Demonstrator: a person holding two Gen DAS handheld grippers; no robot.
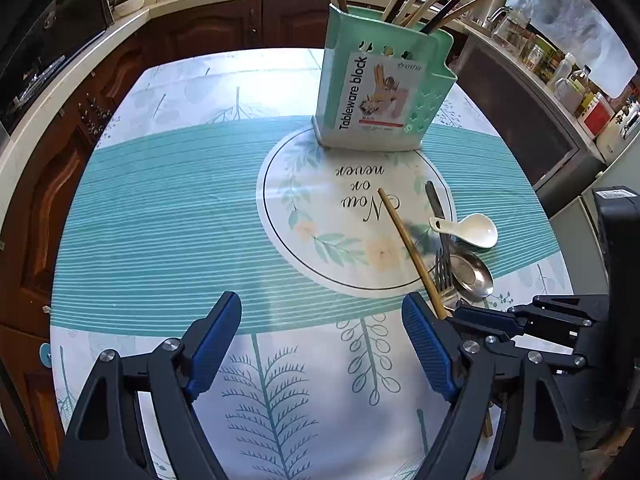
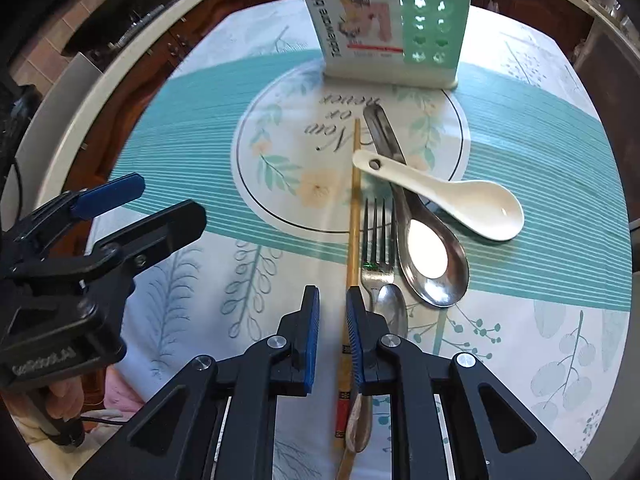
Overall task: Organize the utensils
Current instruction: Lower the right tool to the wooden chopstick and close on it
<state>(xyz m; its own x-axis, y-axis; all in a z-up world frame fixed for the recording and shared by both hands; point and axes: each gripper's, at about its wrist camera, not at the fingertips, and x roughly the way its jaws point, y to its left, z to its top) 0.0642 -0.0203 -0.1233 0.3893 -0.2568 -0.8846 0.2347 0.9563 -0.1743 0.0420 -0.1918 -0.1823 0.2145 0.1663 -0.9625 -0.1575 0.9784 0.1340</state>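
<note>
Chopstick (image 2: 353,200) just beside right tongs (image 2: 333,304), narrowly parted, empty, left tongs (image 1: 322,312) released

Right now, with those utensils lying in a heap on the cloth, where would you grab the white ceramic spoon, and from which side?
Probably by the white ceramic spoon's narrow handle, from straight above, tongs closing across its width. The handle rests raised on the metal spoon's handle, leaving room beneath its edges, while the bowl is wide, smooth and lies on the tablecloth. The right tongs are nearest, though nearly shut and empty.
</note>
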